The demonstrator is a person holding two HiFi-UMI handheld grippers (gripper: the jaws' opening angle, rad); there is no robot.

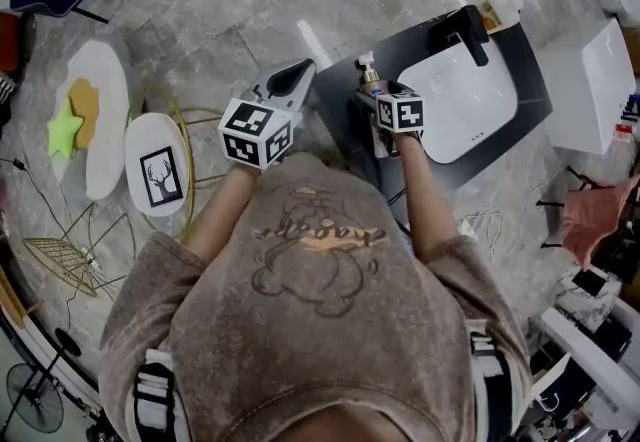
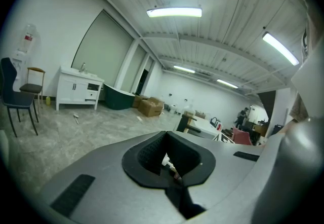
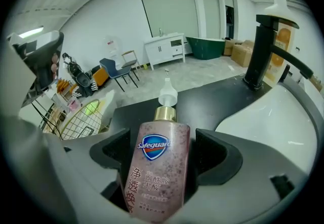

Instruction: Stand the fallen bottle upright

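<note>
A pink Safeguard pump bottle (image 3: 158,164) with a gold collar and white pump sits between the pads of my right gripper (image 3: 162,162), which is shut on its body. In the head view the bottle's pump (image 1: 367,66) pokes out ahead of the right gripper (image 1: 377,95), over the left end of the black counter (image 1: 345,95). Whether the bottle's base touches the counter is hidden. My left gripper (image 1: 292,78) hangs off the counter's left side, over the floor. In the left gripper view its pads (image 2: 152,159) meet with nothing held, and it points up into the room.
A white sink basin (image 1: 462,95) is set in the counter, with a black faucet (image 1: 466,30) and a second pump bottle (image 1: 500,8) behind it. A gold wire basket (image 1: 165,145) and white oval boards (image 1: 100,120) lie on the floor to the left.
</note>
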